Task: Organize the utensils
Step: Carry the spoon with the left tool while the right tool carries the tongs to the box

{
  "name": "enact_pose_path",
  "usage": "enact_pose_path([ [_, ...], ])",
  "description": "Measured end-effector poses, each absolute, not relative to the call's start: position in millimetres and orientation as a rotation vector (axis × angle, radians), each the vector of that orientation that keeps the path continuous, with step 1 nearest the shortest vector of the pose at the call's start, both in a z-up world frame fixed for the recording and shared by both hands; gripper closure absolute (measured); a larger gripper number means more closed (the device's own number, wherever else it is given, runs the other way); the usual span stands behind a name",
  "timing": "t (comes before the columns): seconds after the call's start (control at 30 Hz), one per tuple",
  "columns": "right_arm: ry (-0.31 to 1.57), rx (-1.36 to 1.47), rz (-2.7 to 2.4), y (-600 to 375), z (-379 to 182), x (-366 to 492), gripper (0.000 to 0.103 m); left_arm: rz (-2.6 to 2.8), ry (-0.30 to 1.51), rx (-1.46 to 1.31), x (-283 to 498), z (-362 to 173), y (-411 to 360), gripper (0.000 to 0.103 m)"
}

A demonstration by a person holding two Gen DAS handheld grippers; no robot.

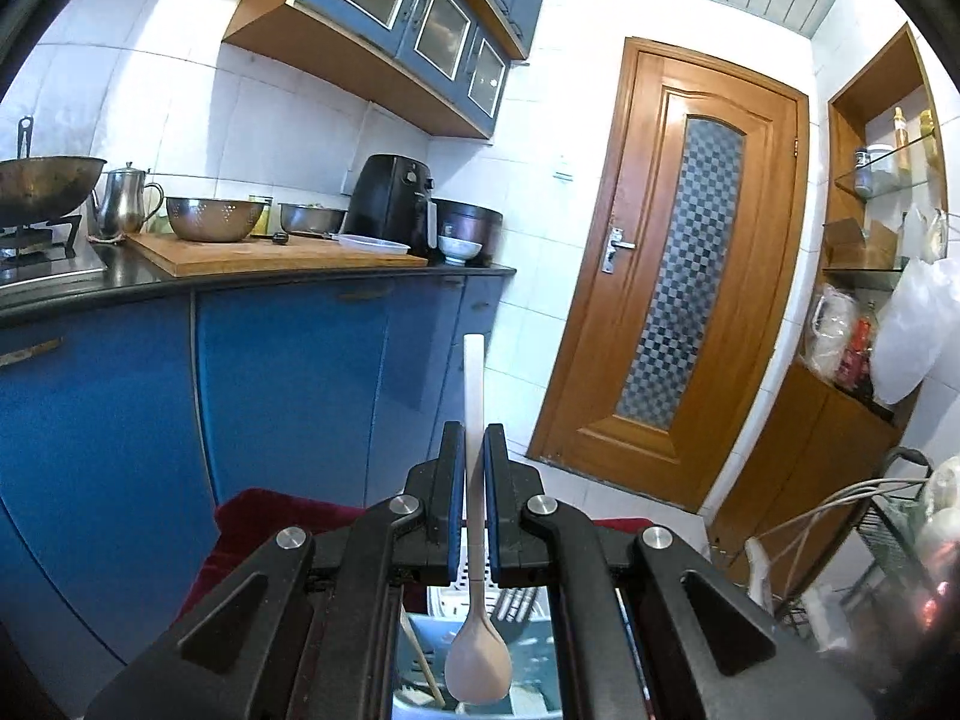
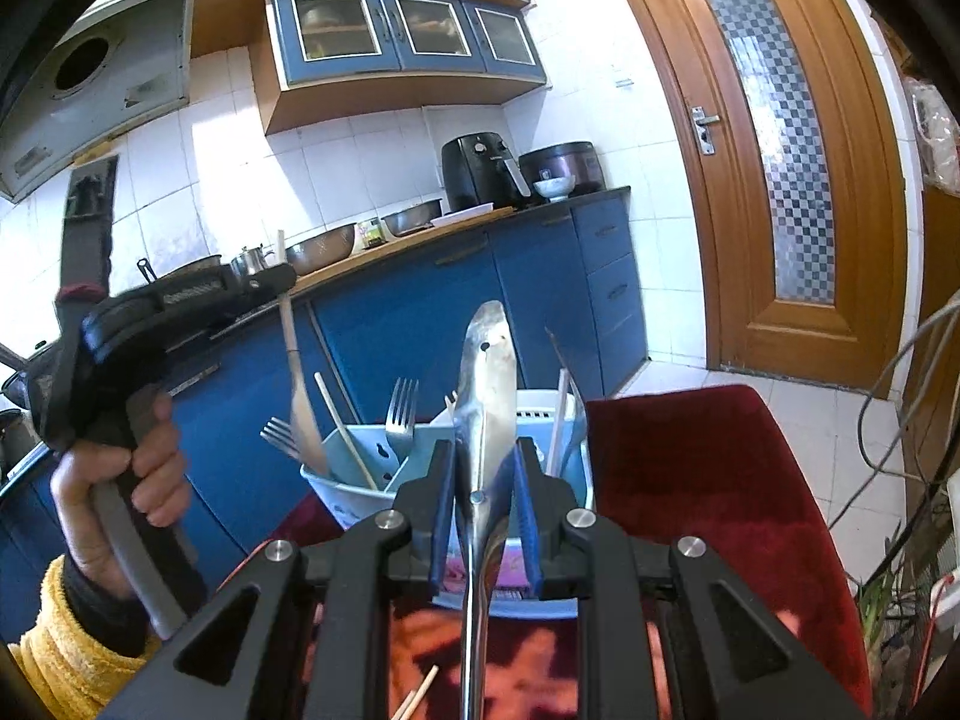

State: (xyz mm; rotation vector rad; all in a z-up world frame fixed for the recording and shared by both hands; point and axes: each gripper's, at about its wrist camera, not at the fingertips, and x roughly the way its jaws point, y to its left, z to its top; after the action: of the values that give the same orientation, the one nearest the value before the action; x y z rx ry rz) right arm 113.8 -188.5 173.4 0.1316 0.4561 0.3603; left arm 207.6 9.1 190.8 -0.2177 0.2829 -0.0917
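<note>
While forks (image 2: 401, 414) and chopsticks (image 2: 347, 433) already stand in caddy (image 2: 354, 495), left hand-held gripper (image 1: 474, 450) clamps beige spoon (image 1: 478, 654) above it; right hand-held gripper (image 2: 483, 468) clamps steel ladle (image 2: 487, 384). Loose chopsticks (image 2: 417, 693) remain on red cloth (image 2: 690, 480).

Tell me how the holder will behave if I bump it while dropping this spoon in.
The holder looks like thin plastic, probably light. Tall forks and chopsticks likely make it top-heavy, so it may tip. The red cloth under it should limit sliding.
</note>
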Motion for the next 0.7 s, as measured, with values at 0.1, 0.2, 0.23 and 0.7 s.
enact_pose_path([
  [0.1,0.428,0.115,0.354,-186.3,177.1,121.0,0.082,-0.086,0.290,-0.223,218.9,179.1,10.6,0.099],
  [0.2,0.399,0.110,0.357,-183.1,181.4,130.9,0.082,-0.086,0.314,-0.230,228.7,164.7,11.5,0.099],
  [0.23,0.387,0.110,0.356,-182.4,182.9,134.8,0.082,-0.087,0.321,-0.236,230.6,161.1,12.3,0.099],
  [0.7,0.223,0.117,0.318,-169.7,186.8,197.9,0.082,-0.112,0.339,-0.234,236.7,126.1,7.9,0.099],
])
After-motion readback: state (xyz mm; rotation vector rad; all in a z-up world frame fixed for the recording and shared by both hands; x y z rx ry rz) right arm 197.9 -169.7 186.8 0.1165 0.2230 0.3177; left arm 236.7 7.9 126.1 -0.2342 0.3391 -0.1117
